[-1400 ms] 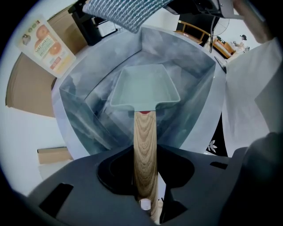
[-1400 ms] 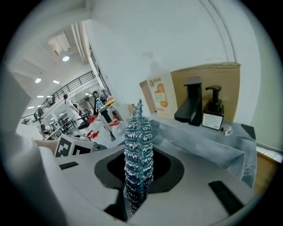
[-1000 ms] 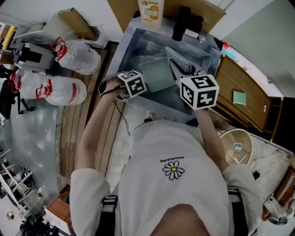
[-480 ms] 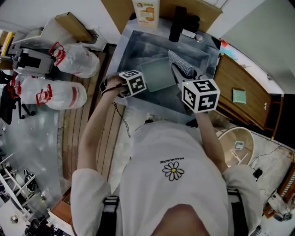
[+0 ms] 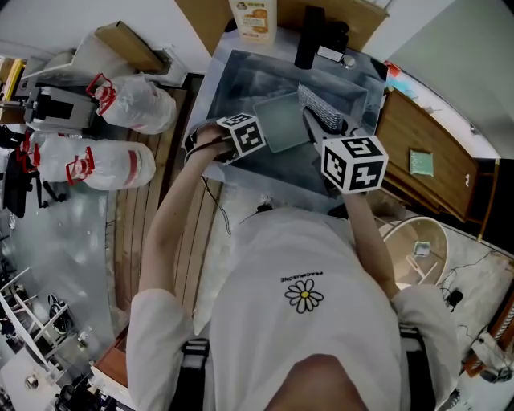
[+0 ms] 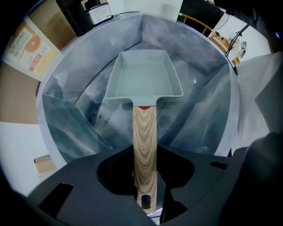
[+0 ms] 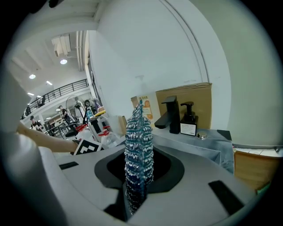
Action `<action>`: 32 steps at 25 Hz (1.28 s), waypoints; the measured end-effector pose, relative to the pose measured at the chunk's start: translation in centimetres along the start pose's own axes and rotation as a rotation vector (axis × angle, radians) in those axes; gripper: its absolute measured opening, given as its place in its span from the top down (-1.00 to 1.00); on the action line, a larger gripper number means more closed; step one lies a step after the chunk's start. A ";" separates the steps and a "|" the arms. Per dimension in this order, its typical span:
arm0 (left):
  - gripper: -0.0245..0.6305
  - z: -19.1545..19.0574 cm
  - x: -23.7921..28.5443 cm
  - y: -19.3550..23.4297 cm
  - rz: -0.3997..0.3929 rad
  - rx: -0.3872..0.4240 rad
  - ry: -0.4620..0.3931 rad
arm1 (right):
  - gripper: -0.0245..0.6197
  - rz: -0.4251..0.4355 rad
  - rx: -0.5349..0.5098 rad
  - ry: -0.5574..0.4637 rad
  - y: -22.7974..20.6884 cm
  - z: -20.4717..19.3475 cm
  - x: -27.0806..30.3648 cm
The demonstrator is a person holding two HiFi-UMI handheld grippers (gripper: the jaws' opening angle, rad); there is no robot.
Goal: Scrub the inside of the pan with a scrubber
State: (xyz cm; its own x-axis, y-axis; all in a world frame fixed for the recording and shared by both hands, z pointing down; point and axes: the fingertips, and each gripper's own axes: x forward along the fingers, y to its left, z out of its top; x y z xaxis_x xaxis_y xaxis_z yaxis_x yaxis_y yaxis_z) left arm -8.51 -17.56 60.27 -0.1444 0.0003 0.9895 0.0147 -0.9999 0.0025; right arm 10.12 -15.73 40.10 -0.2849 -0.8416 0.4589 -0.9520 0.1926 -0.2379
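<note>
A square grey-green pan [image 5: 281, 120] with a wooden handle [image 6: 144, 141] hangs over the steel sink [image 5: 241, 76]. My left gripper [image 6: 146, 196] is shut on that handle; its marker cube [image 5: 245, 135] shows at the sink's near left. The pan's inside [image 6: 143, 75] faces up, with nothing in it. My right gripper [image 7: 132, 198] is shut on a sparkly blue mesh scrubber [image 7: 138, 150], which stands up between the jaws. In the head view the scrubber [image 5: 320, 106] sits just right of the pan, apart from it, beyond the right cube [image 5: 353, 163].
A black faucet [image 5: 309, 36] and a black soap dispenser [image 7: 189, 119] stand at the sink's back edge, with an orange-labelled bottle [image 5: 253, 16] and a cardboard box [image 7: 188, 95] behind. Tied plastic bags [image 5: 132, 100] lie on the floor at left. A wooden cabinet [image 5: 422, 156] adjoins on the right.
My left gripper has shifted the pan a little to the right and farther over the sink. The right gripper with the scrubber has barely moved.
</note>
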 end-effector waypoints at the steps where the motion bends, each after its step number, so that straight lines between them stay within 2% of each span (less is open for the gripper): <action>1: 0.52 0.1 0.5 -0.4 -0.004 -0.007 -0.003 | 0.74 0.001 0.000 0.002 0.1 -0.1 0.0; 11: 0.52 0.2 4.2 -0.7 0.016 -0.047 0.002 | 0.74 0.006 -0.007 0.023 0.4 -0.8 -0.1; 20: 0.51 0.5 4.5 -0.9 0.013 -0.052 -0.022 | 0.74 0.009 0.011 0.030 0.3 -1.2 -0.4; 21: 0.48 0.4 4.5 -1.0 0.004 -0.052 -0.023 | 0.74 0.011 0.010 0.031 0.4 -1.2 -0.3; 24: 0.19 0.7 3.9 -1.5 -0.027 -0.060 -0.049 | 0.74 0.013 0.007 0.028 0.4 -1.1 -0.3; 28: 0.18 2.0 0.2 0.6 0.065 -0.107 -0.188 | 0.74 0.012 0.011 -0.004 0.2 -0.3 -0.6; 30: 0.19 2.9 -3.3 2.5 0.119 -0.187 -0.317 | 0.74 0.008 0.007 -0.045 0.1 0.7 -0.9; 32: 0.23 3.7 -7.8 4.3 0.187 -0.296 -0.481 | 0.74 -0.002 -0.014 -0.104 0.1 1.9 -1.4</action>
State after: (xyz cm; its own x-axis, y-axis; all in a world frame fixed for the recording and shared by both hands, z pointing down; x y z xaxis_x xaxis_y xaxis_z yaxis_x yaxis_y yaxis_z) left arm -3.68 -21.76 53.07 0.2994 -0.2384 0.9239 -0.2895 -0.9453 -0.1501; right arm 10.65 -15.56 37.80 -0.2708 -0.8897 0.3675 -0.9541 0.1975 -0.2250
